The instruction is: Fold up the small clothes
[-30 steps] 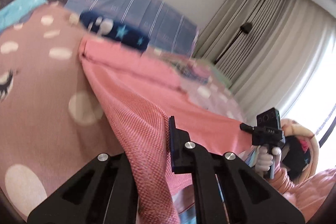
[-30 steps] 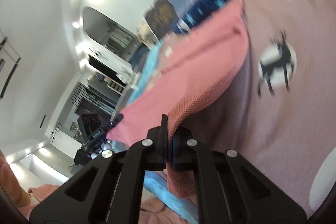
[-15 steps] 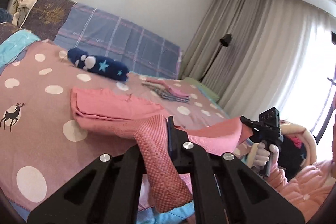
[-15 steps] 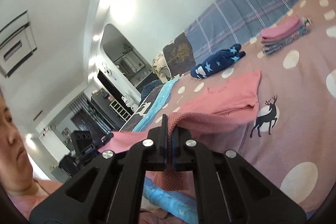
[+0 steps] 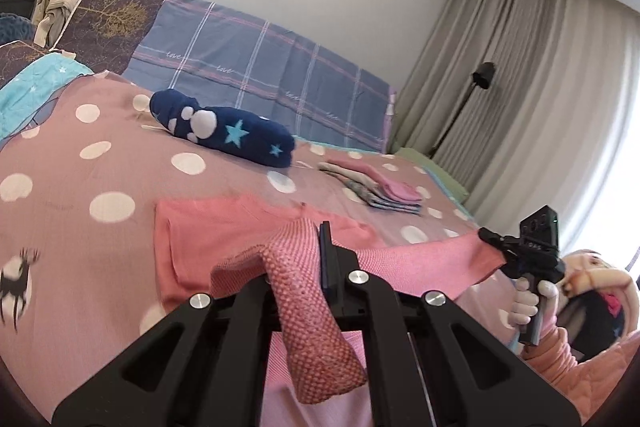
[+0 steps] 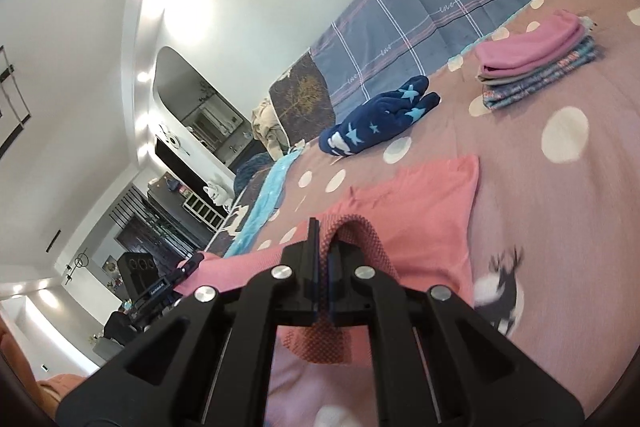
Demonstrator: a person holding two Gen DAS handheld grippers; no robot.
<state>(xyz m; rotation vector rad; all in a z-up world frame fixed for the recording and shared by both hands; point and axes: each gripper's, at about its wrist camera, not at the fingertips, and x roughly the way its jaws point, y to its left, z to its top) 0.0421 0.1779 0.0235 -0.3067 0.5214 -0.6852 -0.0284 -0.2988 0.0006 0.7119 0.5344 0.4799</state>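
A pink knit garment lies spread on the polka-dot bedspread, its far part flat, its near edge lifted. My left gripper is shut on one near corner of it. My right gripper is shut on the other near corner; the garment stretches between them. In the left wrist view the right gripper shows at the right, pinching the cloth edge. In the right wrist view the left gripper shows at the left.
A stack of folded clothes sits at the far right of the bed. A navy star-patterned bundle lies near the plaid pillows. Curtains and a floor lamp stand beyond the bed.
Both grippers have lowered and pulled the garment toward the near edge of the bed. The cloth, first hanging from them, now lies mostly flat on the bedspread.
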